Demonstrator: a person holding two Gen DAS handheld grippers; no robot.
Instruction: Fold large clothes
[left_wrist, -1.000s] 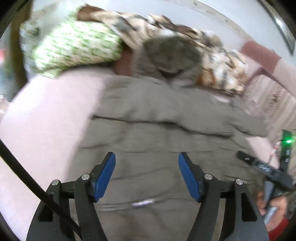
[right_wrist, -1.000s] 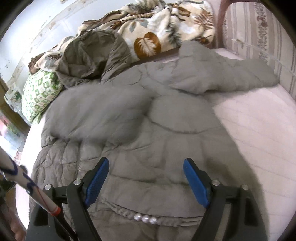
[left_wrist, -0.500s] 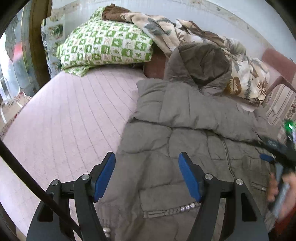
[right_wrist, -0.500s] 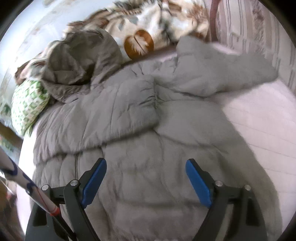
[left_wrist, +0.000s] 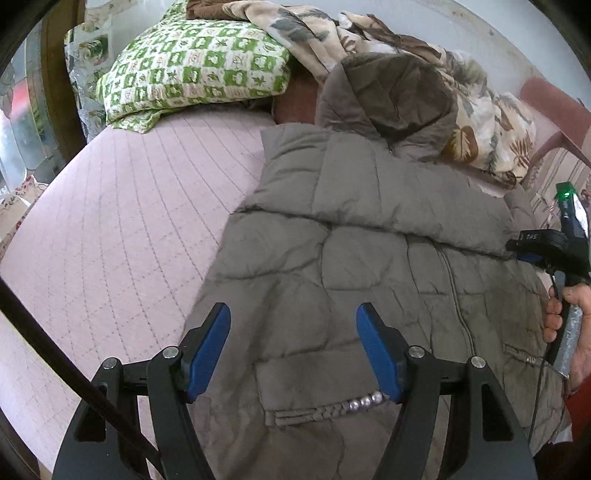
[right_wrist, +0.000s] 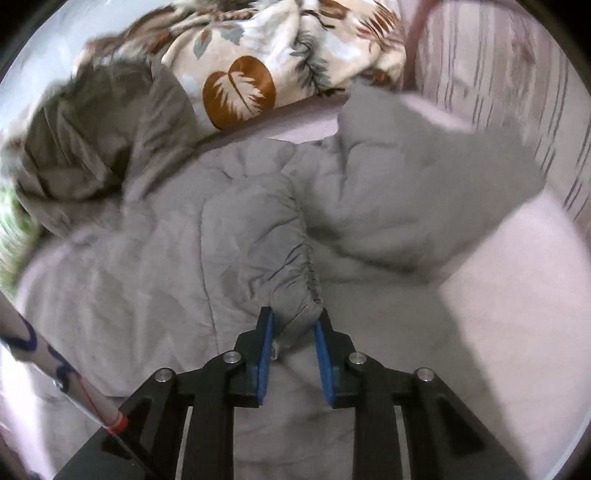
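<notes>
Left wrist view: my left gripper (left_wrist: 293, 347) hangs with its blue fingers (left_wrist: 376, 350) spread wide and empty above the grey-brown padded coat (left_wrist: 369, 258), which lies flat across the pink quilted bed (left_wrist: 122, 229), filling the centre and right of the frame. A green checked pillow (left_wrist: 195, 70) sits upper left.

Right wrist view: my right gripper (right_wrist: 293, 326) is closing, its fingers pinching the coat's gathered sleeve cuff (right_wrist: 301, 301) at lower centre. A leaf-print blanket (right_wrist: 277, 55) lies along the top.

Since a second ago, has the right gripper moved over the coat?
Yes. The right gripper went from the pearl-trimmed hem up toward the leaf-print blanket, now closing on the folded sleeve's cuff.
</notes>
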